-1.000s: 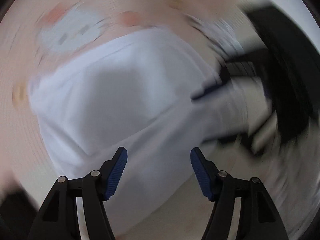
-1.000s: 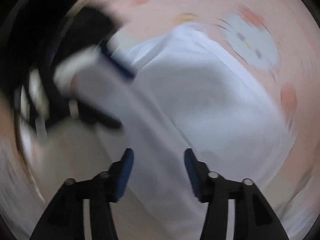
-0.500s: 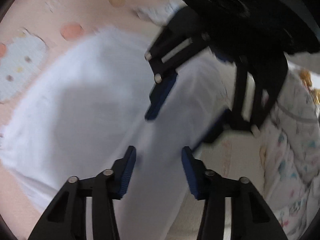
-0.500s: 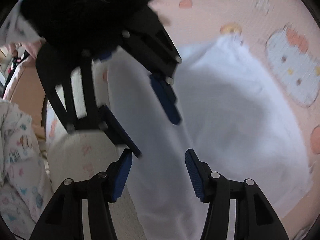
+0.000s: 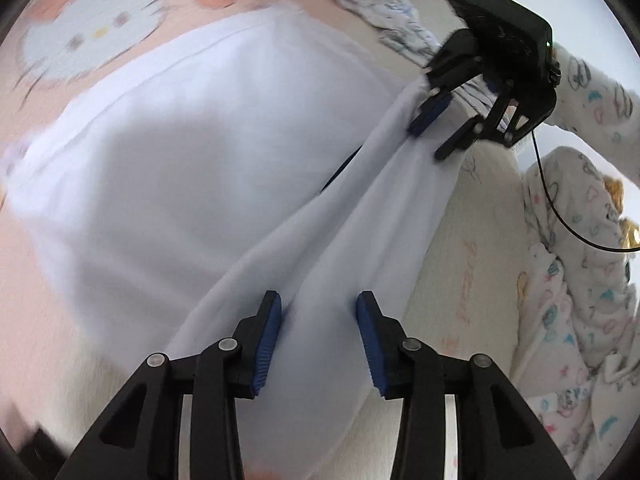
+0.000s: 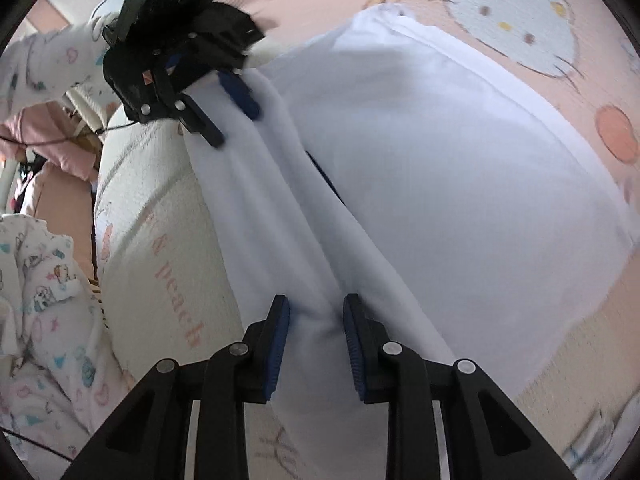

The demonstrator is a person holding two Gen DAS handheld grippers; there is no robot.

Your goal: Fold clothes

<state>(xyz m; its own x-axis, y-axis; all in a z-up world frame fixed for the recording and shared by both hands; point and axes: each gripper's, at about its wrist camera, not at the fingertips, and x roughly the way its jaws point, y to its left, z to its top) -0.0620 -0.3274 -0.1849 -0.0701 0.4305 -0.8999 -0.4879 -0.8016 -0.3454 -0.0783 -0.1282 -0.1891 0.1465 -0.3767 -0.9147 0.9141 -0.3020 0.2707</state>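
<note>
A white garment [image 5: 180, 160] lies spread on a pink cat-print blanket, and its near edge is pulled up into a taut ridge between my two grippers. In the left wrist view, my left gripper [image 5: 319, 308] has that ridge filling the gap between its blue pads, and its jaws are opening slightly. In the right wrist view, the right gripper [image 6: 316, 312] is closing and pinches a crease of the white garment [image 6: 440, 160]. Each view shows the other tool: the right gripper [image 5: 428, 142] with cloth gathered in it, and the left gripper [image 6: 236, 128] at the ridge's far end.
The pink blanket [image 5: 88, 28] [image 6: 516, 28] runs beyond the garment. A cream cushion with pink lettering [image 6: 160, 240] [image 5: 472, 260] borders the ridge. A person's patterned pyjama sleeve [image 5: 592, 92] and pyjama fabric [image 5: 568, 340] lie past it. A black cable [image 5: 560, 216] hangs from the right tool.
Both pairs of jaws have narrowed onto the cloth. The grippers, close together half a second ago, have drawn apart, and the garment's edge has come up into a stretched ridge.
</note>
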